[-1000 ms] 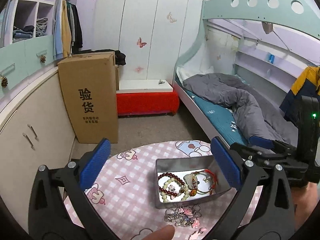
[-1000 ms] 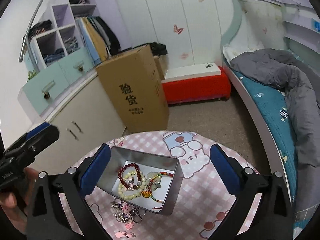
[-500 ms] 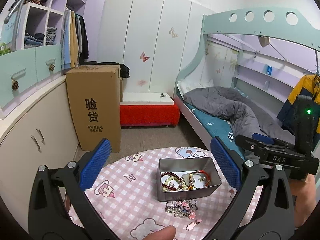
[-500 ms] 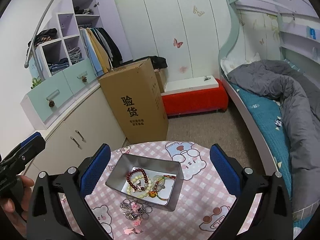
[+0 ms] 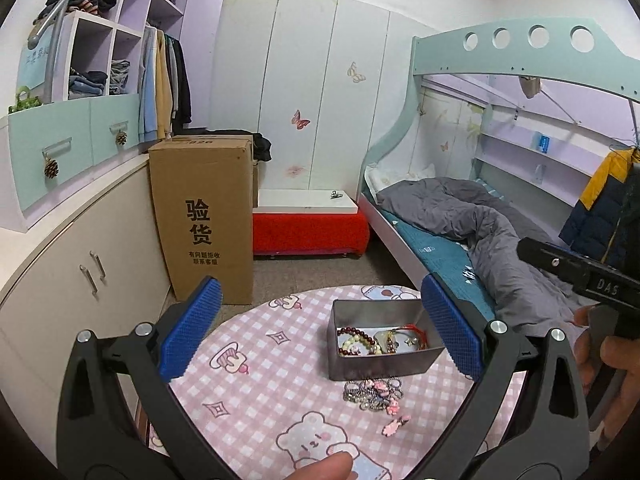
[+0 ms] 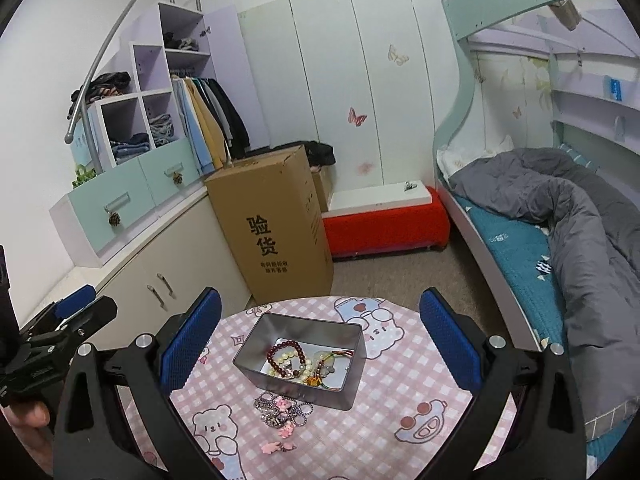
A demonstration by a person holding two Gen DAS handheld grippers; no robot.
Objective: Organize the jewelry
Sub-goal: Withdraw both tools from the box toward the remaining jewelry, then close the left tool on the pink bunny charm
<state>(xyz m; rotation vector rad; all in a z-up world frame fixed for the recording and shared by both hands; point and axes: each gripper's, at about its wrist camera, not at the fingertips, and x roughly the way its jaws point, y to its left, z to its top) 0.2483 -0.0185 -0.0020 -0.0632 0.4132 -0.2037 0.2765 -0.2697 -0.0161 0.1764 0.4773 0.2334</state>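
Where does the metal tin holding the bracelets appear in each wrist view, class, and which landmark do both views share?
Left wrist view: the metal tin sits right of centre on the pink checked table, beside the right blue pad.
Right wrist view: the tin sits near centre, low down.
Shared landmark: the tall cardboard box.

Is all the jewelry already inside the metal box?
No, a silver chain pile and pink charms lie on the tablecloth beside the metal box.
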